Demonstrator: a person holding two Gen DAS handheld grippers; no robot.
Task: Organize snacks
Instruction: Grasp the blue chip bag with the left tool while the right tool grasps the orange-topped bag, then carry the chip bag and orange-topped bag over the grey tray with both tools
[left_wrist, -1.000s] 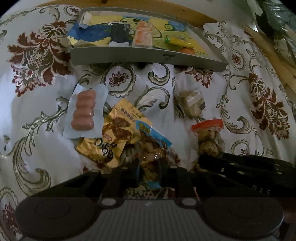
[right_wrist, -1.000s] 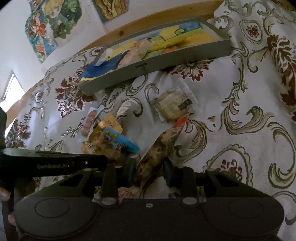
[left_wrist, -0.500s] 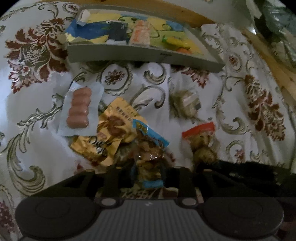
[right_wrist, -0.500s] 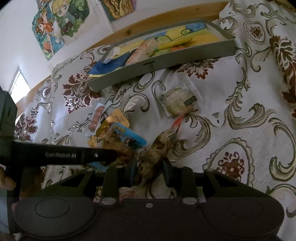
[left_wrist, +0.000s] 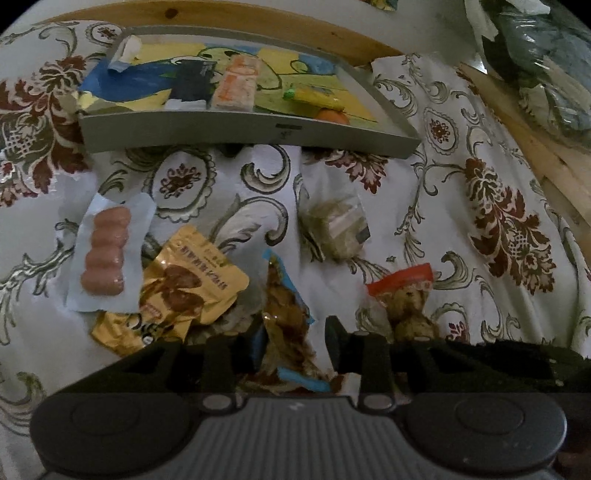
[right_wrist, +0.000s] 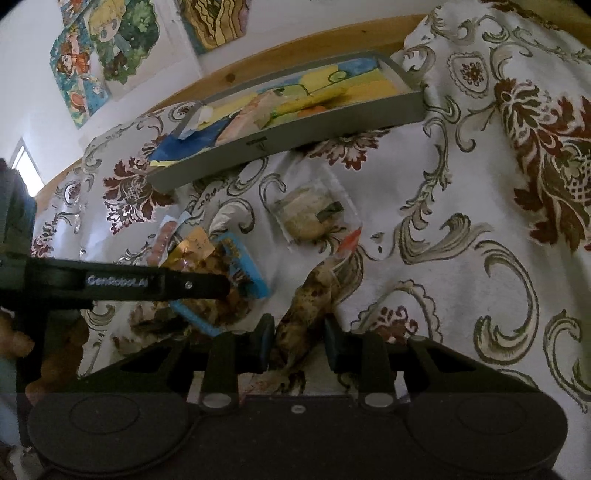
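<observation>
Lifting cleanly calls for a firm pinch clear of neighbouring packs. Left wrist view: the left gripper (left_wrist: 291, 343) is closed partway on the blue-edged snack bag (left_wrist: 286, 325), short of the grey tray (left_wrist: 240, 134). Right wrist view: the right gripper (right_wrist: 298, 341) is closed partway on the red-topped snack bag (right_wrist: 314, 299), tray beyond.

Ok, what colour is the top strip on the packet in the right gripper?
Red-orange strip, clearest in the left wrist view.
</observation>
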